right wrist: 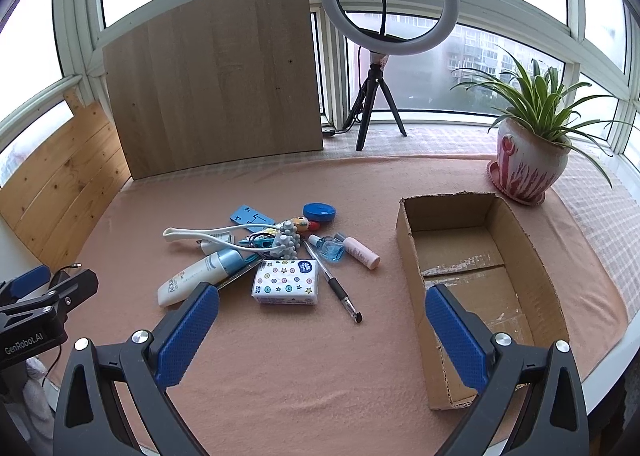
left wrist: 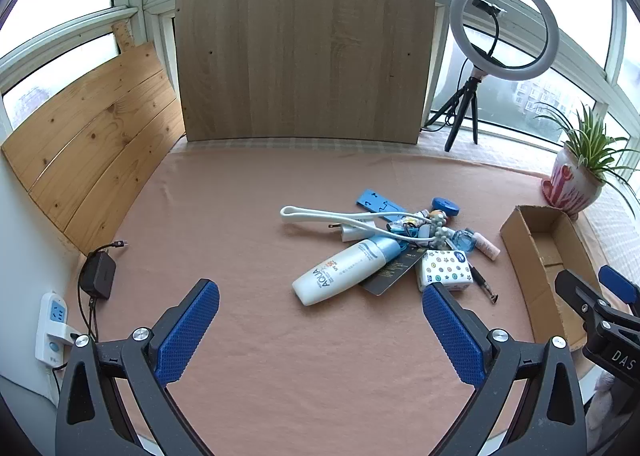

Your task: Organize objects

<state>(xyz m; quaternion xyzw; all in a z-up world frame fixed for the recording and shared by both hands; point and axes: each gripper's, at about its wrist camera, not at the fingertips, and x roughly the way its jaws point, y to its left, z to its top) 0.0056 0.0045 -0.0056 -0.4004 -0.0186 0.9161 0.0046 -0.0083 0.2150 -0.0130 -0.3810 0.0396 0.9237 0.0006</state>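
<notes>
A heap of small things lies on the pink cloth: a white AQUA bottle (left wrist: 344, 270) (right wrist: 196, 276), a tissue pack with star dots (left wrist: 446, 270) (right wrist: 286, 282), a black pen (right wrist: 336, 280), a white looped cable (left wrist: 332, 218), a blue round lid (right wrist: 319, 212), a blue glass bottle (right wrist: 332, 249) and a pink tube (right wrist: 362, 252). An open cardboard box (right wrist: 412, 256) (left wrist: 520, 256) stands right of the heap, nothing in it. My left gripper (left wrist: 320, 332) hovers open in front of the heap. My right gripper (right wrist: 322, 332) hovers open too, its right finger over the box's near end.
A ring light on a tripod (right wrist: 384, 36) and a potted plant (right wrist: 528, 160) stand at the back right. Wooden boards (left wrist: 304, 52) lean at the back and left. A black charger (left wrist: 98, 276) and power strip (left wrist: 50, 330) lie at the left edge.
</notes>
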